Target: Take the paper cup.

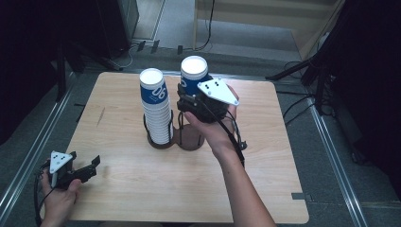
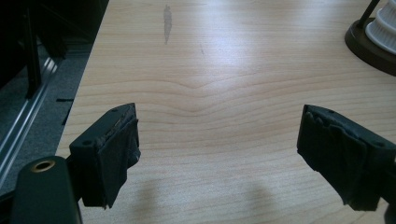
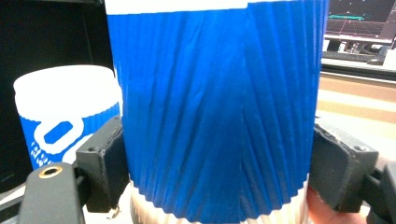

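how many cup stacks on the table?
2. One stack stands free in the left ring of the dark holder. The other stack stands to its right, clamped by the right gripper. The number of cups in each stack can't be told.

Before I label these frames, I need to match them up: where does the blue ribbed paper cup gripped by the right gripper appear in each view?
High view: the blue ribbed paper cup sits upper centre, above the right gripper.
Left gripper view: not in it.
Right gripper view: it fills the centre, between the two fingers.
Shared landmark: the tall stack of blue-and-white cups, left of the cup in the high view and in the right gripper view.
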{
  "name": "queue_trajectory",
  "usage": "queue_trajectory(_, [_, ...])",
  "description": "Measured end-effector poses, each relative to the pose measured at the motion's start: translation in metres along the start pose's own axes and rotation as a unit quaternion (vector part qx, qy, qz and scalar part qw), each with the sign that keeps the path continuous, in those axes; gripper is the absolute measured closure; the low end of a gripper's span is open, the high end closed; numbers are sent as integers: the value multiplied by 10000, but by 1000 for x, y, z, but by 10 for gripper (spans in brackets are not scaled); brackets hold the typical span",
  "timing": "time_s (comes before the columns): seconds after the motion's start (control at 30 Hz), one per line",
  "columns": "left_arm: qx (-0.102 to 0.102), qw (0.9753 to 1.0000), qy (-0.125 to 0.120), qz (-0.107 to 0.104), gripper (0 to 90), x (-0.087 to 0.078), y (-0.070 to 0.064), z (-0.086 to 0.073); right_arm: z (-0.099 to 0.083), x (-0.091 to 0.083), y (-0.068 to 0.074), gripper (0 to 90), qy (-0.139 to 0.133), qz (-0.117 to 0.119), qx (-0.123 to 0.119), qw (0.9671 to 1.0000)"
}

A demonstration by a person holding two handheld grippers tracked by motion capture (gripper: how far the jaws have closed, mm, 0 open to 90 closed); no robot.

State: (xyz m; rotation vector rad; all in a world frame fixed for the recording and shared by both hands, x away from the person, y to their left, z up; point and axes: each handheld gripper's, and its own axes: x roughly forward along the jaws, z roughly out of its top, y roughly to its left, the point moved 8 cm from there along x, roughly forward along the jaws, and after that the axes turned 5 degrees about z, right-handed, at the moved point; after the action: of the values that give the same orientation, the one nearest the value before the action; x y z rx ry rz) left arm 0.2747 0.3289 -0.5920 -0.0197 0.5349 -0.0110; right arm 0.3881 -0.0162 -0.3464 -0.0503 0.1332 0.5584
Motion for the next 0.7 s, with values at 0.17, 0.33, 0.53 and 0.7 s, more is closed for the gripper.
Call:
queue_trajectory(0.17, [-18,10000,-4,-10,139,0,0,0,-10,-8,-3,177,46,4,-12,10000])
queue_trajectory(0.33, [-17,10000,-6,11,139,0,0,0,-21,-14,-5,177,98,-29,50,9999])
queue_trajectory(0.53, [-26,10000,-17,15,139,0,0,0,-31,-18,-7,177,117,-27,73,9999])
queue_trajectory(0.7, [-11,10000,-29,15,139,-1,0,0,-40,-23,-11,178,156,-51,115,9998])
